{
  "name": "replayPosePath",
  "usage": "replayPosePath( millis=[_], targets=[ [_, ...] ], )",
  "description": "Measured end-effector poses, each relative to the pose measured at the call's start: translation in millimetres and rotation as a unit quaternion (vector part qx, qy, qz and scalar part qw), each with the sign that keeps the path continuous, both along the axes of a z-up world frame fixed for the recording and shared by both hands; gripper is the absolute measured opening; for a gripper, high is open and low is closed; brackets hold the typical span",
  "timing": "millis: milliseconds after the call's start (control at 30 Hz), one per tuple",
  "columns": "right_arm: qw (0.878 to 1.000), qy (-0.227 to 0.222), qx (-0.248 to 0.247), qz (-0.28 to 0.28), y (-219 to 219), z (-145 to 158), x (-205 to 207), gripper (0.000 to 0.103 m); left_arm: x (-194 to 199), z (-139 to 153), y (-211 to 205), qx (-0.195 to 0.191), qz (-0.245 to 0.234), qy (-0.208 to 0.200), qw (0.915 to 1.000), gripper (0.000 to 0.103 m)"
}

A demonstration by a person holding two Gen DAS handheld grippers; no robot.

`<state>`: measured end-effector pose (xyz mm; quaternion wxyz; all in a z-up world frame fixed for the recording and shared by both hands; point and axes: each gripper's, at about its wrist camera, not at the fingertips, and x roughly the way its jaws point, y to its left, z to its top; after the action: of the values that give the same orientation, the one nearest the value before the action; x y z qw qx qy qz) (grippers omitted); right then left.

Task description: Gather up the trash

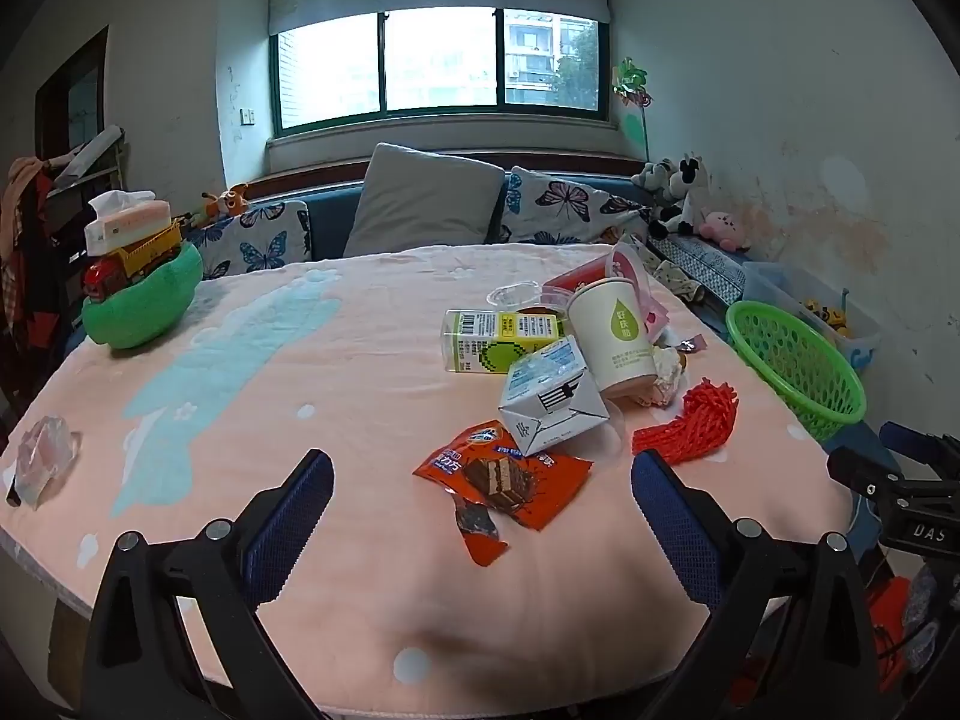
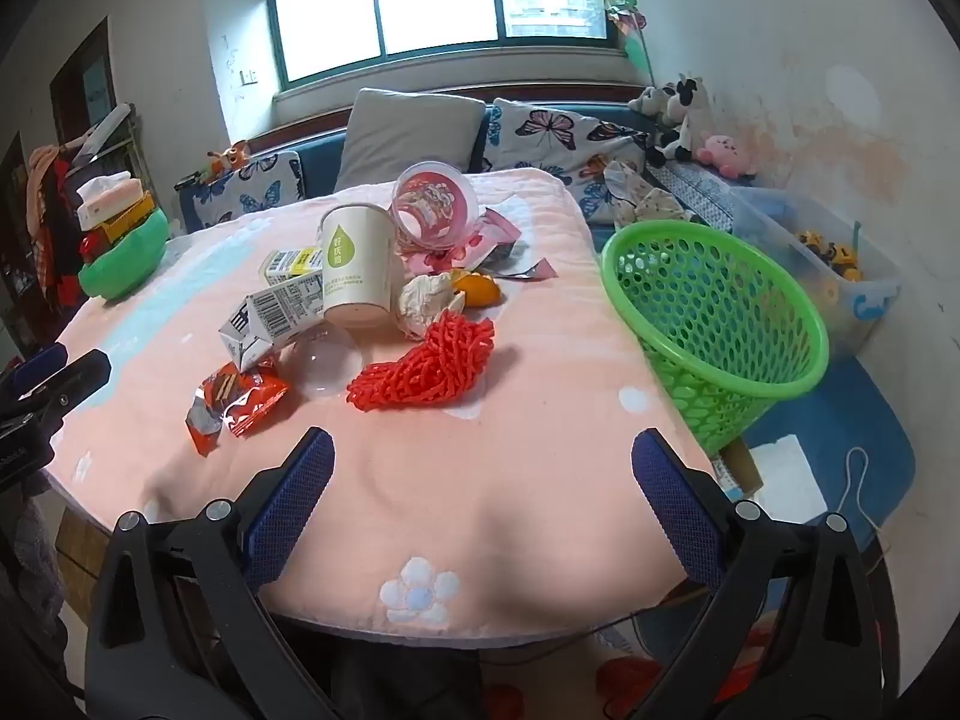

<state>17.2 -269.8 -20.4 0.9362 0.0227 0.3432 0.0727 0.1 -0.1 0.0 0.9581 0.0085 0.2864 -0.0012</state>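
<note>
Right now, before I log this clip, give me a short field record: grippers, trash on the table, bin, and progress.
left gripper: open, holding nothing, above the table's near edge
right gripper: open, holding nothing
table cover: pink blanket
trash pile: paper cup, milk carton, green juice box, orange snack wrapper, red foam net, crumpled tissue, clear dome lid
bin: green plastic basket, at the table's right edge, looks empty
progress: nothing collected yet

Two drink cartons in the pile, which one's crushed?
The white carton, nearest the orange wrapper: dented and creased. The green-labelled carton behind it lies on its side, shape intact.
</note>
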Motion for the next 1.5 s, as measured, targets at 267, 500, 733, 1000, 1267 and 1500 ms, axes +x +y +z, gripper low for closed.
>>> replayPosePath(
  millis=[267,500,733,1000,1267,1500],
  targets=[
    [1.0,0.001,0.001,-0.003,0.6,0.6,1.1,0.099,-0.6,0.6,-0.2,0.001,-0.001,-0.001,1.0,0.097],
    [1.0,0.002,0.002,-0.004,-1.8,-0.3,1.2,0.099,0.3,2.0,-0.6,0.0,0.0,-0.001,1.0,0.097],
    [1.0,0.003,0.001,-0.004,-3.4,0.2,1.3,0.099,1.3,1.9,-2.8,0.0,-0.001,0.0,1.0,0.097],
    [1.0,0.004,-0.001,-0.004,-1.9,0.0,2.0,0.099,2.6,0.1,-8.3,-0.001,-0.001,0.0,1.0,0.097],
    [1.0,0.005,-0.002,-0.004,-1.0,-0.3,2.2,0.099,2.6,-3.1,-4.6,-0.003,-0.001,0.003,1.0,0.097],
    [1.0,0.006,-0.001,-0.005,-1.0,-0.8,2.5,0.099,3.5,-4.2,-2.0,-0.006,0.001,0.005,1.0,0.097]
  ],
)
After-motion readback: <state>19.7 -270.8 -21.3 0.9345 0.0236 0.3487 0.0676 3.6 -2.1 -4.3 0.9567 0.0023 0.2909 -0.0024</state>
